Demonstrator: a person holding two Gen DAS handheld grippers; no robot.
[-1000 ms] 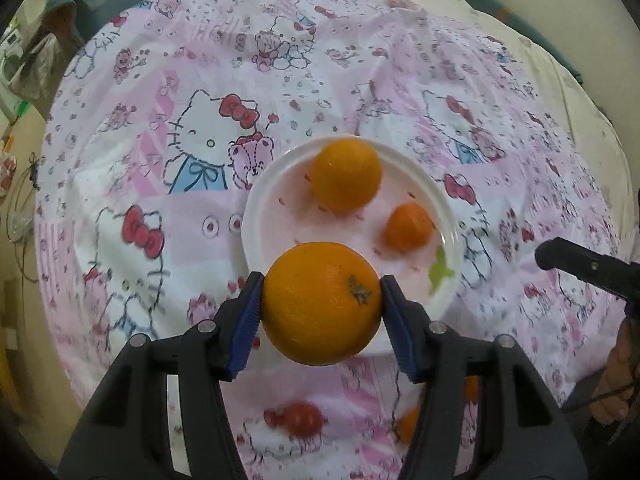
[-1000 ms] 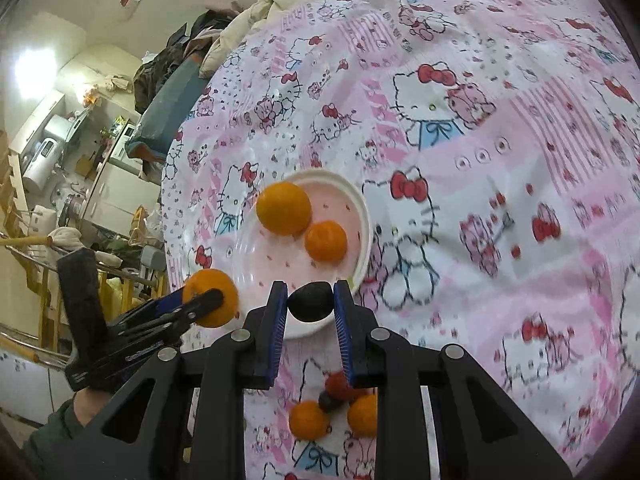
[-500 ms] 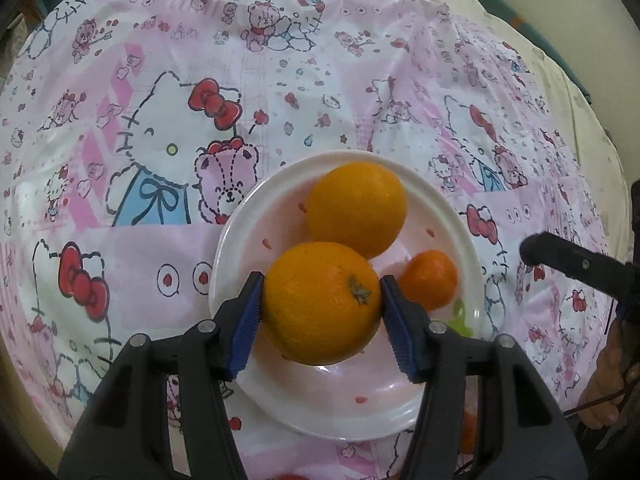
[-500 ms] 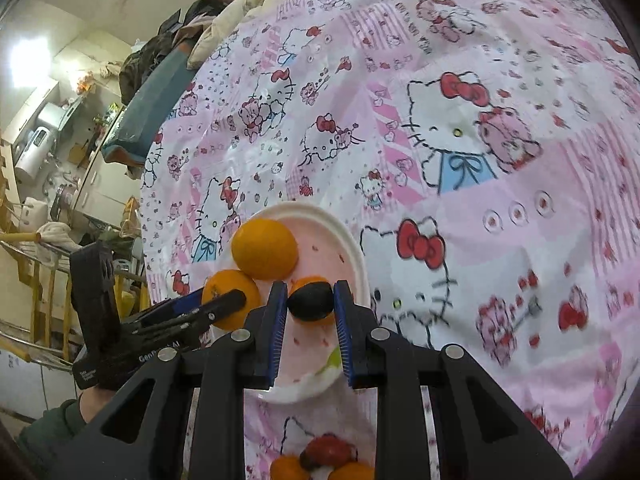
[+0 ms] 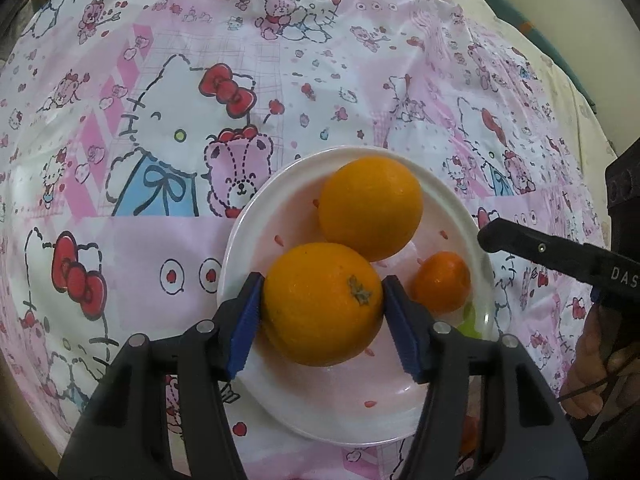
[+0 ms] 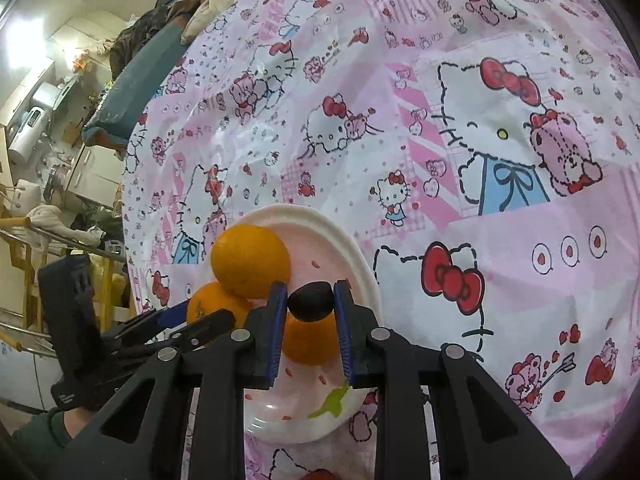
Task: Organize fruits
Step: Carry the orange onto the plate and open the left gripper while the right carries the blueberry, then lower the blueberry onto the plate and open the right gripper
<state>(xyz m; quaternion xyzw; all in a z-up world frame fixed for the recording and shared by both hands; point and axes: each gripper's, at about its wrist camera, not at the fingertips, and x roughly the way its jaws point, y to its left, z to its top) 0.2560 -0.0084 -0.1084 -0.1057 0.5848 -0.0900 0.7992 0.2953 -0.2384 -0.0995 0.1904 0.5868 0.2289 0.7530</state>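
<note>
My left gripper (image 5: 322,304) is shut on a large orange (image 5: 322,304) and holds it over the near part of a white plate (image 5: 248,216). On the plate lie a second large orange (image 5: 370,208) and a small tangerine (image 5: 440,282). My right gripper (image 6: 311,302) is shut on a small dark fruit (image 6: 311,302) and holds it above the tangerine (image 6: 308,342) on the same plate (image 6: 360,252). The left gripper with its orange (image 6: 212,306) shows at the plate's left side. A right gripper finger (image 5: 540,250) reaches in over the plate's right rim.
The plate sits on a pink and white Hello Kitty cloth (image 5: 160,140) over a round table. A red fruit (image 6: 320,474) peeks in at the bottom edge of the right wrist view. Cluttered room furniture (image 6: 48,128) lies beyond the table's left edge.
Both grippers have moved forward and down towards the plate with their fruit still held. The left orange now hangs over the plate, the dark fruit over the tangerine.
</note>
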